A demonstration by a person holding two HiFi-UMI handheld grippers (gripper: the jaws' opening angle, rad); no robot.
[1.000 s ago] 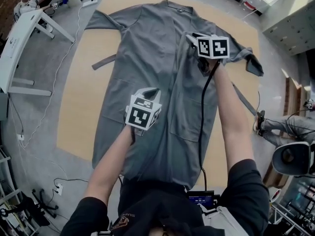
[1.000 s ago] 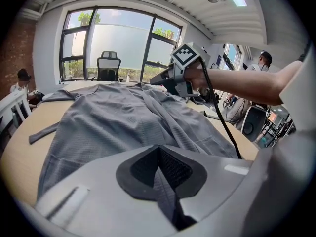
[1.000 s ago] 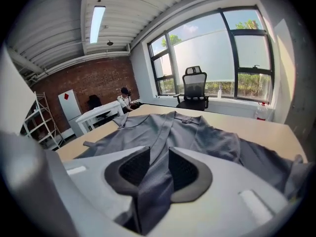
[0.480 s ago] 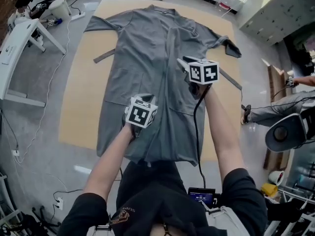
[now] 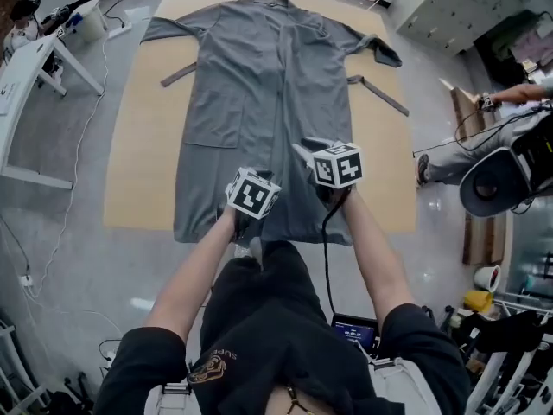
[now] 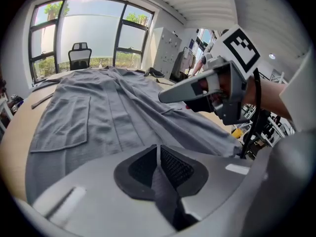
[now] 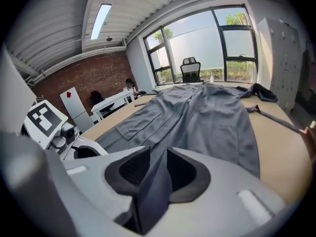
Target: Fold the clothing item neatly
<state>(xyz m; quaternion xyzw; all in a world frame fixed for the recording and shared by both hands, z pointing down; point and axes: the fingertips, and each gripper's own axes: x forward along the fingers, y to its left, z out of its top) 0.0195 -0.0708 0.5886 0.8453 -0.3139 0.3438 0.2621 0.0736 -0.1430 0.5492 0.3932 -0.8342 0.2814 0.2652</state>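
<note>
A long grey robe (image 5: 259, 76) lies spread flat, front up, on the wooden table (image 5: 138, 145), with its hem at the near edge. My left gripper (image 5: 249, 182) is near the hem, left of the robe's centre line, and my right gripper (image 5: 304, 152) is just right of that line. In the left gripper view the left gripper (image 6: 158, 154) has a thin pinch of robe cloth between its pads; its jaws have just been opening slightly. In the right gripper view the right gripper (image 7: 157, 158) is shut on a raised fold of the robe.
A loose belt end (image 5: 378, 93) lies on the table right of the robe and another strip (image 5: 179, 74) lies to the left. A white desk (image 5: 26, 67) stands left of the table. A person (image 5: 510, 102) and a round device (image 5: 494, 181) are to the right.
Both grippers have travelled down the robe toward its hem and the table's near edge, the right one farther. The head view has pulled back, so the whole robe now shows.
</note>
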